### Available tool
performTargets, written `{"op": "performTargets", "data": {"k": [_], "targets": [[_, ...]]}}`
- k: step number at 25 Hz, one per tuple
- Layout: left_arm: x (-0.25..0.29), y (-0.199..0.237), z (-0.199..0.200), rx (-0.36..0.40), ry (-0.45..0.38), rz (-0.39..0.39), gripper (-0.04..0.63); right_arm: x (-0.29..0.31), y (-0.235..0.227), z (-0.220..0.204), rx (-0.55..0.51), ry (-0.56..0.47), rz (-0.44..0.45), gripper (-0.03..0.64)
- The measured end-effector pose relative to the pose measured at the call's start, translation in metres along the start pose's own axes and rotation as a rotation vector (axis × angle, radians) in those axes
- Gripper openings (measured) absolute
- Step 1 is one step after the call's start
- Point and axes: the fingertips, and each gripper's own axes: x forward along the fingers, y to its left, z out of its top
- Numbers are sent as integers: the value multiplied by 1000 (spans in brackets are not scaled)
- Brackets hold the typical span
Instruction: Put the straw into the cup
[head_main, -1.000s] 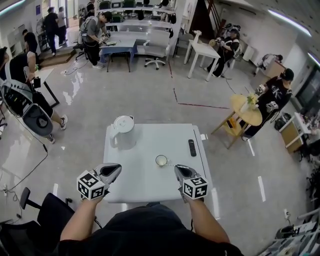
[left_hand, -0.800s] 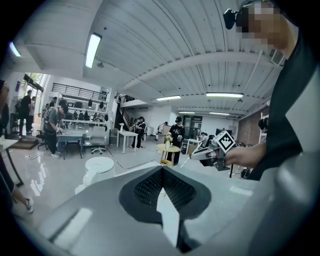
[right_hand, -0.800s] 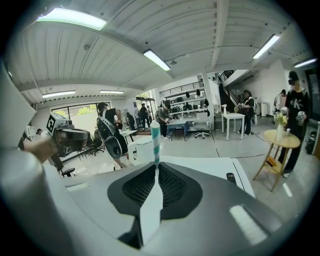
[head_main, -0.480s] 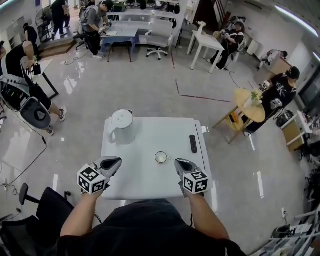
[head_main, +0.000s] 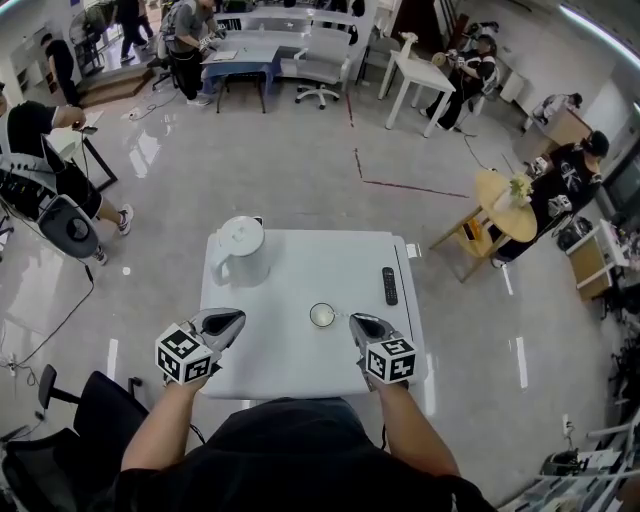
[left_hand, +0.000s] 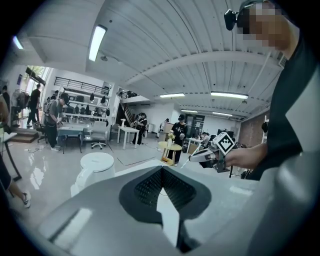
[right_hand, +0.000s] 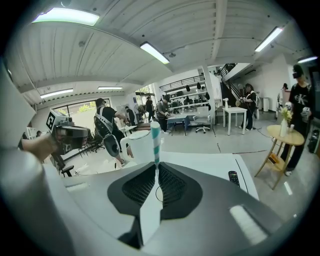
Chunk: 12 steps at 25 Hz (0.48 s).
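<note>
A small white cup (head_main: 322, 316) stands on the white table (head_main: 300, 270), between my two grippers. My right gripper (head_main: 353, 321) hovers just right of the cup and is shut on a teal-and-white striped straw (right_hand: 155, 141). The straw sticks up out of the closed jaws (right_hand: 156, 166) in the right gripper view. The left gripper view shows that same gripper (left_hand: 207, 155) with the straw (left_hand: 184, 163) pointing down to the left. My left gripper (head_main: 235, 319) is left of the cup, and its jaws (left_hand: 162, 169) are shut with nothing in them.
A white kettle (head_main: 240, 250) stands at the table's far left corner. A black remote (head_main: 389, 285) lies near the right edge. Around the table are a glossy floor, a black office chair (head_main: 90, 440) at my left, and people at other tables farther off.
The head view has shifted slightly, so the table sits a little differently in frame. Both grippers stay at either side of the cup, the right still holding the straw.
</note>
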Motion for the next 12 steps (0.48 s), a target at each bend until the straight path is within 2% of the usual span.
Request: {"op": "performTargets", "data": {"k": [12], "targets": [[26, 14, -7, -10, 33, 1, 0, 27, -16, -19, 2, 75, 14, 51]]}}
